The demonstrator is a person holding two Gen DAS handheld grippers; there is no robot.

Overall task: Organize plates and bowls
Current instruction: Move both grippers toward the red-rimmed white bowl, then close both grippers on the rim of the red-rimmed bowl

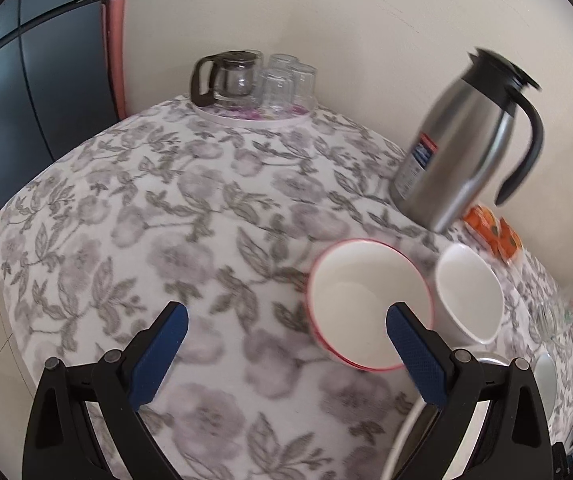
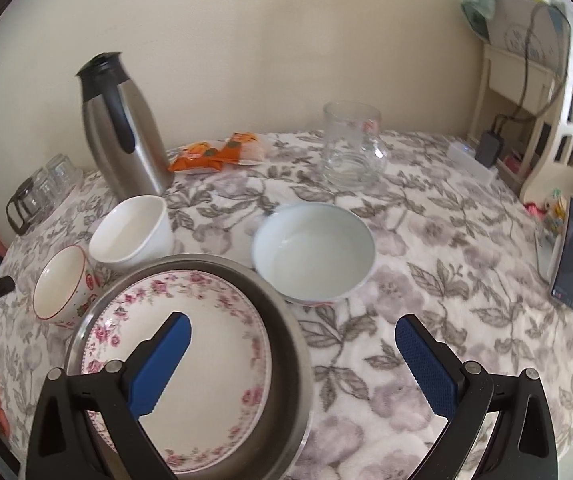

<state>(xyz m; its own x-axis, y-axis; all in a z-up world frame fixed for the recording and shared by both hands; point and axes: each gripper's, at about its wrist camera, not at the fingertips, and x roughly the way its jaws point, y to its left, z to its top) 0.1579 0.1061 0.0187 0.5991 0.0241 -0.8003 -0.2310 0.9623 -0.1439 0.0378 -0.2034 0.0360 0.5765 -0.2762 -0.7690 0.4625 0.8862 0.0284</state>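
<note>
Nearest item, right wrist view: my right hand-held gripper [image 2: 292, 354], jaws spread wide, nothing between them, hanging over the near edge of the stack.

Item: floral plate [image 2: 214, 360], pink-rose border, lying flat inside a round metal tray [image 2: 286, 344] on the near left of the surface [image 2: 426, 320]. I judge the plate glazed ceramic: stiff, slick, chippable, moderately heavy. Best hold is a pinch across the rim, one pad above and one below; the tray wall crowds that rim, so clearance looks tight.

Item: left hand-held gripper [image 1: 286, 350], also wide open and empty, its right pad showing in front of the red-rimmed bowl [image 1: 370, 304] without closing on it. Whether it touches I cannot tell.

Item: that red-rimmed bowl, small, white inside, patterned outside, left of the tray. Likely light and fragile; take the wall at the lip.

Item: white square-ish bowl [image 2: 134, 232], just behind the red-rimmed one, near it. Thin wall, smooth; lip grasp again.

Item: pale blue-white bowl [image 2: 314, 252], wider, right of the tray's far edge, close against it. Wider and probably heavier; grip the near rim.

Far row: steel thermos jug [image 2: 122, 128]; orange snack packet [image 2: 218, 152]; empty glass jug [image 2: 352, 148]; far left, a glass coffee pot [image 1: 226, 78] with upturned glasses [image 1: 286, 80] on a round tray.
</note>
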